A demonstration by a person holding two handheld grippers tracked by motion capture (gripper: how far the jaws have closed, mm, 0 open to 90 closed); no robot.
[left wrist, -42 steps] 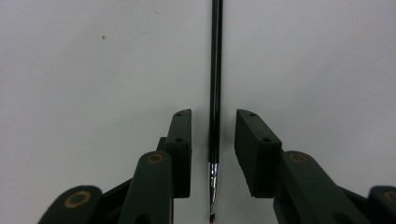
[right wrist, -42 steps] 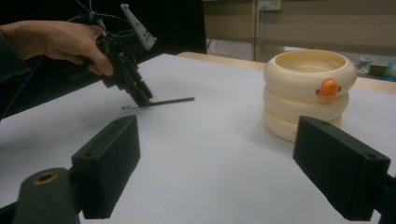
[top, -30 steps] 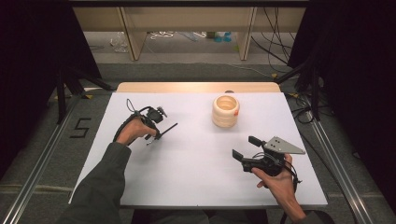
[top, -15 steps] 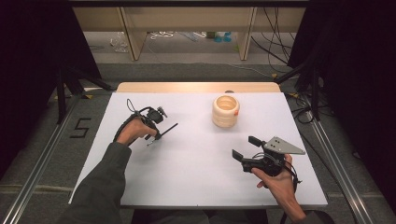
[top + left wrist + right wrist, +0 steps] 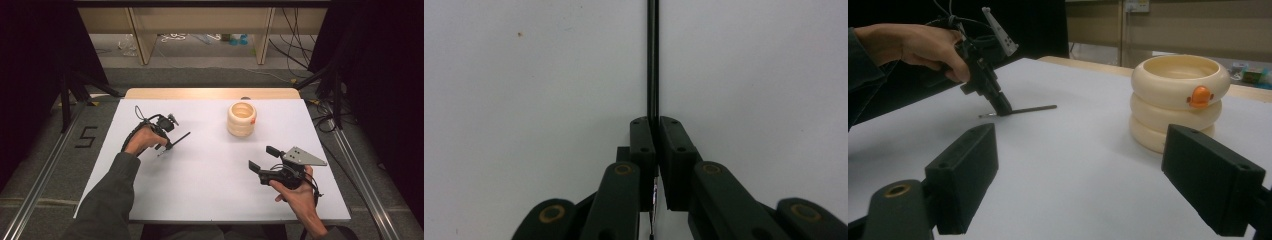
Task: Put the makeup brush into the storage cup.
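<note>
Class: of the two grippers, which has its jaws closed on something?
The left gripper: its jaws pinch a thin black rod, while the right gripper stands open and empty.

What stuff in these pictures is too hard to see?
- Thin black stick: the left gripper view's top edge cuts off its far end.
- Stick's near end: hidden between the left gripper pads.
- Cream ringed pot: its inside is hidden by its own rim in the right gripper view.

The desk point(image 5: 210, 175) is showing a smooth, matt white top with a pale wooden strip at its far edge. The ringed holder point(image 5: 1175, 100) is looking like glossy cream plastic. The thin rod point(image 5: 652, 55) is gleaming darkly between matt black plastic jaws.
</note>
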